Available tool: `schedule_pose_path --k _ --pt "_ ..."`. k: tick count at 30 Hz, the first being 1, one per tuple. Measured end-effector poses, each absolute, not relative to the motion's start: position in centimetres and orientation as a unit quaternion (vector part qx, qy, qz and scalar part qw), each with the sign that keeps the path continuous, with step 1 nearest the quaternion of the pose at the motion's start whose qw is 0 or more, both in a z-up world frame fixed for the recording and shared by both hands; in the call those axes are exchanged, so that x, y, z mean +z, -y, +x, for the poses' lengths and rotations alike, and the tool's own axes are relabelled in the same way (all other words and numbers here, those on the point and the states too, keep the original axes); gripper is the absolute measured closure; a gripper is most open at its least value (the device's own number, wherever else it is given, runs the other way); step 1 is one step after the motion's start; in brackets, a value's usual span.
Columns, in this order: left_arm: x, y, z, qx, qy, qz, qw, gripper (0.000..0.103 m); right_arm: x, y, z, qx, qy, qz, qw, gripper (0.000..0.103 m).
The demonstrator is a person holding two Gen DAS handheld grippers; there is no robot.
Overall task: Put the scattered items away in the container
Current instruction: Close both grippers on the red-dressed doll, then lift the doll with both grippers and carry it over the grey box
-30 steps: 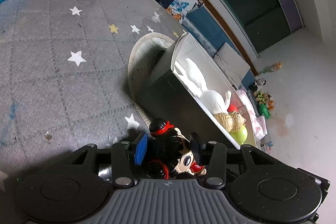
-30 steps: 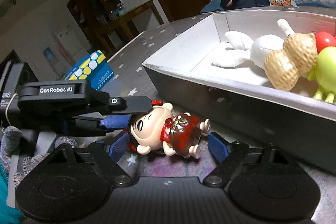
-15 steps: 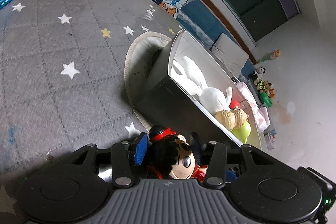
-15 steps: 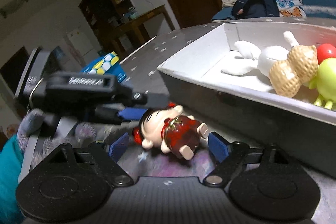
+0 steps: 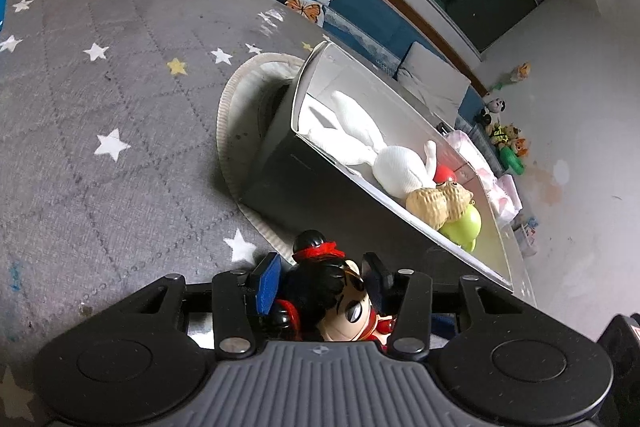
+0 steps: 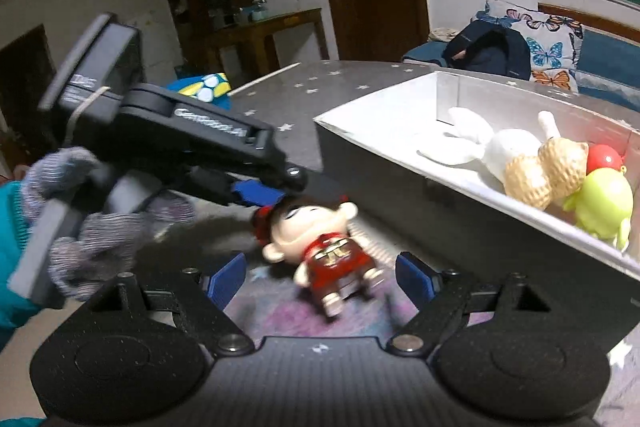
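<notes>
A doll figure [image 5: 336, 297] with black hair, a red headband and red clothes is held by its head between the blue pads of my left gripper [image 5: 320, 275], which is shut on it. In the right wrist view the doll [image 6: 320, 247] hangs in the air, body towards me, with the left gripper [image 6: 256, 193] clamping its head from the left. My right gripper [image 6: 320, 279] is open and empty, its pads either side of the doll's body without touching. The grey open box [image 5: 352, 187] [image 6: 400, 163] stands just right of the doll.
In the box lie a white plush rabbit [image 6: 492, 143], a tan peanut toy [image 6: 544, 171], a red ball [image 6: 604, 157] and a green figure [image 6: 604, 207]. The box stands on a round mat [image 5: 236, 131] on a grey star-patterned carpet [image 5: 100, 87]. A blue box [image 6: 204, 89] stands far left.
The left gripper has lifted the doll off the carpet and tilted upward. The right gripper has drawn back a little and stayed open.
</notes>
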State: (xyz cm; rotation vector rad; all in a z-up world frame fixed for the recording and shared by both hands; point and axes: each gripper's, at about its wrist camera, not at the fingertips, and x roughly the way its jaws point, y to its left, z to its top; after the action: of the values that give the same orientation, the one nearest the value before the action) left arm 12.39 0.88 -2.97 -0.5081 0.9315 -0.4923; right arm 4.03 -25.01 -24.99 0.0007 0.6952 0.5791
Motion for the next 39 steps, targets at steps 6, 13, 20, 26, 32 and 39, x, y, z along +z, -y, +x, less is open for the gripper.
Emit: schedule_pose_path --k 6,13,20,26,32,39 --pt "-2.9 -1.5 12.2 -0.23 -0.44 -0.253 0.831 0.056 -25.5 24.3 5.3 0.289 -0.347 -0.011 0.892 0.023" --pt "-2.9 -2.1 11.9 -0.231 -0.44 -0.262 0.827 0.056 -25.4 23.8 4.2 0.303 -0.35 -0.023 0.886 0.026" --pt "-3.0 -1.6 12.2 -0.234 -0.444 -0.254 0.827 0.056 -25.3 23.3 4.8 0.294 -0.355 -0.034 0.887 0.035" --pt "-3.3 -1.4 12.1 -0.231 -0.442 -0.258 0.828 0.056 -26.4 22.9 5.3 0.278 -0.369 -0.047 0.886 0.045" --pt "-3.6 -1.6 11.9 -0.225 -0.439 -0.273 0.826 0.056 -26.7 23.2 5.1 0.267 -0.368 -0.048 0.889 0.051" --pt "-3.2 -1.8 11.1 -0.223 -0.435 -0.272 0.829 0.059 -26.5 23.0 4.4 0.264 -0.359 -0.057 0.893 0.051"
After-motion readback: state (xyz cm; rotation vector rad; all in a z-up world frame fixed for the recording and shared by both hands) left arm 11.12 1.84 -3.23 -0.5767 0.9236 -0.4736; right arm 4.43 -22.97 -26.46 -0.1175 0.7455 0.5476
